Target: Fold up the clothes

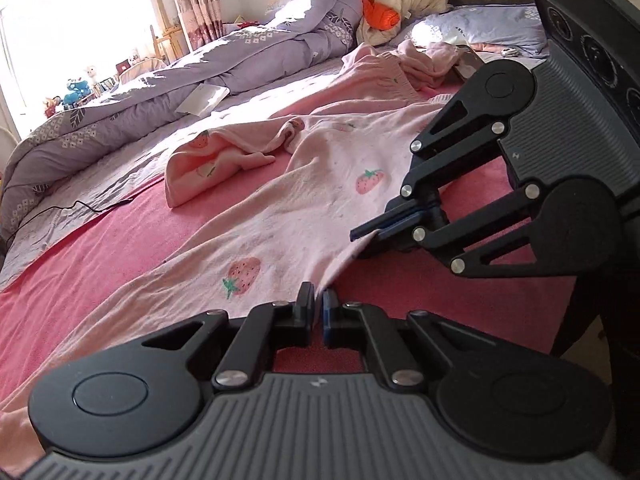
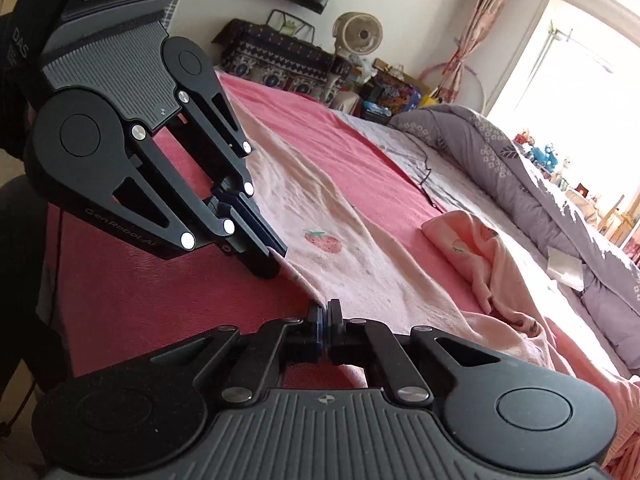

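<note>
A pale pink garment with strawberry prints (image 1: 280, 208) lies spread across the pink bed sheet (image 1: 120, 240). One sleeve (image 1: 216, 164) is bunched up on its far left side. My left gripper (image 1: 318, 300) is shut on the garment's near edge. My right gripper (image 1: 368, 234) is shut on the same edge a little further right, and the cloth is lifted into a ridge between the two. In the right wrist view, my right gripper (image 2: 324, 308) pinches the edge of the garment (image 2: 360, 264), while my left gripper (image 2: 276, 252) grips it just to the left.
A grey-purple quilt (image 1: 120, 120) runs along the far side of the bed, with a white paper (image 1: 204, 98) and a black cable (image 1: 80, 206) beside it. Pillows and an orange cloth (image 1: 378, 12) lie at the head. A fan (image 2: 358, 34) and clutter stand beyond the bed's foot.
</note>
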{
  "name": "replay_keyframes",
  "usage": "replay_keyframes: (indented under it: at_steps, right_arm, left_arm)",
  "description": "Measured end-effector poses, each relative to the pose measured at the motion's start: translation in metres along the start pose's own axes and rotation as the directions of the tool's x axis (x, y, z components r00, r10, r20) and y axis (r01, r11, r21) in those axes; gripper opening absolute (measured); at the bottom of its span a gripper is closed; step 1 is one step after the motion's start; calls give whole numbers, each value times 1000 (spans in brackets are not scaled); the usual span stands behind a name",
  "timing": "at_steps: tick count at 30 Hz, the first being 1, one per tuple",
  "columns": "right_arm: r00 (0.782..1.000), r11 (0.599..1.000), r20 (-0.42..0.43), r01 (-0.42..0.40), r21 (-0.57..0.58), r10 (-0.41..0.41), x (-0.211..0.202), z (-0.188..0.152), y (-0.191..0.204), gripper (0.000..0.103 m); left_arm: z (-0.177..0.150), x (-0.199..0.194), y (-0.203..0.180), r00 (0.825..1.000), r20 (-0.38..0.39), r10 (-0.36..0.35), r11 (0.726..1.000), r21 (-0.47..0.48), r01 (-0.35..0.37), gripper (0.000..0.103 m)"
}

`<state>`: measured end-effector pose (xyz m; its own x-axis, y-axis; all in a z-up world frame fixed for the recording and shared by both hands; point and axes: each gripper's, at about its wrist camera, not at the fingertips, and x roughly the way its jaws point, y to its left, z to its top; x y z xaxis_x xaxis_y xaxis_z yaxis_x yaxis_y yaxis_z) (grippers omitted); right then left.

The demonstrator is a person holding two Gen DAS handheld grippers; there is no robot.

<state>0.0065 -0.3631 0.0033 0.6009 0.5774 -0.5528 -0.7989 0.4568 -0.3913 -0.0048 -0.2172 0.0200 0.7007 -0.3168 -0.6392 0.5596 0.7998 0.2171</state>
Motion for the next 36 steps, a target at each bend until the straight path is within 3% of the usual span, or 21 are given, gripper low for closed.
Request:
replay_keyframes:
  at_steps: [4,7,10,12,14,16,18,21,23,25,28,30,32,34,36]
  right_arm:
    - [999,999,-23,-46,-5,46,0,-8,3,5]
    - [996,995,-12,-91,33,91,-2,-8,-5,8]
    - [982,977,-8,-188,101,189,-10,-8,-18,18]
    - [959,948,9,-280,147,282,-19,-9,-27,35]
    - [945,928,45,-326,182,323,-27,-7,-31,38]
    - [945,921,92,-327,211,315,-30,0,-35,39]
    - [953,926,129,-298,233,274,-25,11,-39,40]
    - [960,919,177,-264,292,219,6,34,-42,40]
    - [959,905,186,-265,332,212,32,45,-41,40]
    - [961,891,168,-268,368,220,64,53,-33,40]
    - [964,880,108,-265,393,242,98,50,-18,42]
    - [964,879,112,-265,397,241,97,51,-22,44]
    - [961,872,117,-276,405,250,99,46,-23,45]
    - [960,867,114,-281,412,256,98,45,-24,45]
    - [962,873,116,-273,403,248,96,44,-22,45]
  left_arm:
    - [-8,2,-5,1000,-11,-11,1000,-16,11,3]
    - [-7,-5,0,1000,3,-17,997,-70,18,10]
    - [-14,-24,11,999,22,-24,990,-137,27,30]
    - [-24,-41,22,999,33,37,983,-183,-30,50]
    - [-36,-61,40,985,23,169,956,-247,-158,60]
    - [-52,-79,68,944,-22,330,881,-351,-316,73]
    - [-75,-99,108,866,-106,488,725,-504,-470,82]
    - [-110,-120,164,767,-223,602,465,-683,-564,82]
    - [-132,-125,195,731,-272,626,336,-752,-567,82]
    - [-149,-122,220,723,-303,621,259,-791,-554,82]
    - [-168,-112,241,696,-303,651,183,-828,-531,83]
    - [-173,-103,246,680,-285,675,164,-841,-515,87]
    - [-168,-94,248,665,-308,680,171,-816,-553,86]
    - [-159,-86,247,649,-330,686,195,-776,-600,71]
    - [-149,-81,241,634,-325,702,248,-722,-645,51]
